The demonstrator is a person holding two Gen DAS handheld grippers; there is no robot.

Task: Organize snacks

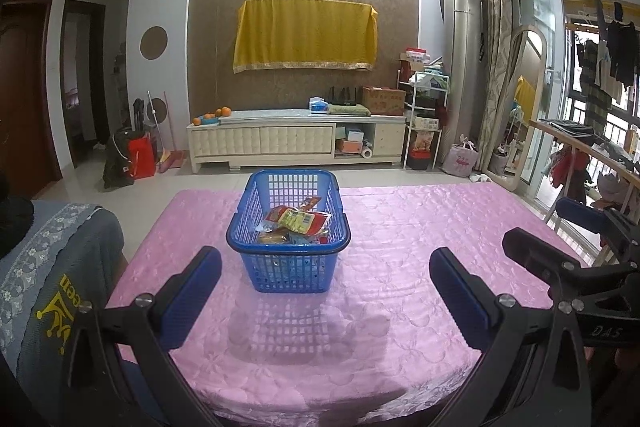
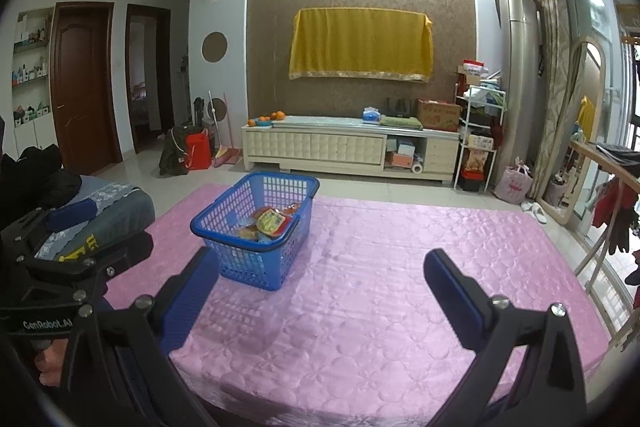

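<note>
A blue plastic basket (image 1: 288,263) stands on the pink tablecloth (image 1: 400,227) and holds several snack packets (image 1: 298,221), one yellow and red on top. My left gripper (image 1: 326,267) is open and empty, just short of the basket's near wall, which sits between its fingers. In the right wrist view the basket (image 2: 256,259) with the snack packets (image 2: 272,221) is to the left of centre. My right gripper (image 2: 320,267) is open and empty over bare cloth (image 2: 400,287), its left finger close to the basket's near corner. The right gripper also shows at the right edge of the left wrist view (image 1: 560,263).
A grey chair back with a yellow print (image 1: 52,287) stands at the table's left edge. A wooden rail and drying rack (image 2: 608,187) run along the right side. A white TV cabinet (image 1: 296,139) stands against the far wall.
</note>
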